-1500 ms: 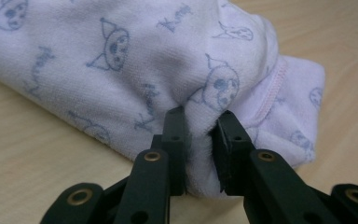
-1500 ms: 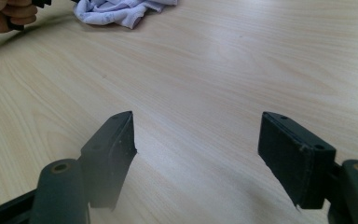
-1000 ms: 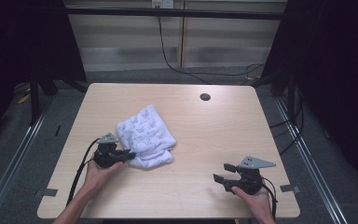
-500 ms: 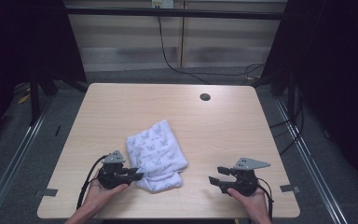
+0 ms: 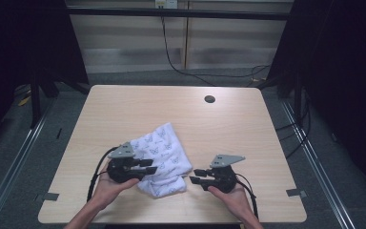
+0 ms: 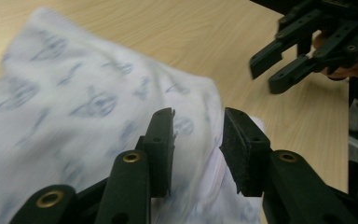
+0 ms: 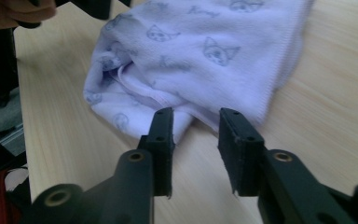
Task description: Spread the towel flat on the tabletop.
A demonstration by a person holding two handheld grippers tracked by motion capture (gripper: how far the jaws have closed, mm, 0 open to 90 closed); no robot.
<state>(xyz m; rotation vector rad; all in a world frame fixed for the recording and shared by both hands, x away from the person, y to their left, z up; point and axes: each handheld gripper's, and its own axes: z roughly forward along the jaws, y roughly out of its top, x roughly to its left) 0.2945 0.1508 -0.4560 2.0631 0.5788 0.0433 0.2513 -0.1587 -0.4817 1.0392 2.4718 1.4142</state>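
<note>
**Two grippers at a printed white cloth on the near half of the table**

Lying crumpled on the wooden table [image 5: 248,124], toward the near edge and a little left of centre: a white cloth [image 5: 164,155] printed with small grey cat faces, loosely folded over itself, one corner pointing away toward the far side. Seen in the right gripper view as soft terry with a stitched hem along one edge and an inner fold showing at the near end.

Held in the person's left hand [image 5: 106,187]: the left gripper [image 5: 148,166], resting at the cloth's near-left edge with its jaws reaching over the fabric. Jaws parted by a narrow gap in the left gripper view [image 6: 198,144], with cloth lying under and between them; pads not pressed together, and whether any fabric is actually pinched cannot be told, the cloth being blurred there.

Held in the person's right hand [image 5: 228,195]: the right gripper [image 5: 195,176], just beside the cloth's near-right corner, jaws pointing left at it. Jaws open by a moderate gap in the right gripper view [image 7: 196,149], gripping nothing, tips just short of the hem or barely at it, bare wood beneath.

Both grippers close together, facing each other across the near end of the cloth. Black cables trailing from each back toward the table's near edge. Farther back, a small round dark hole [image 5: 209,99] in the tabletop, well apart from the cloth.
</note>
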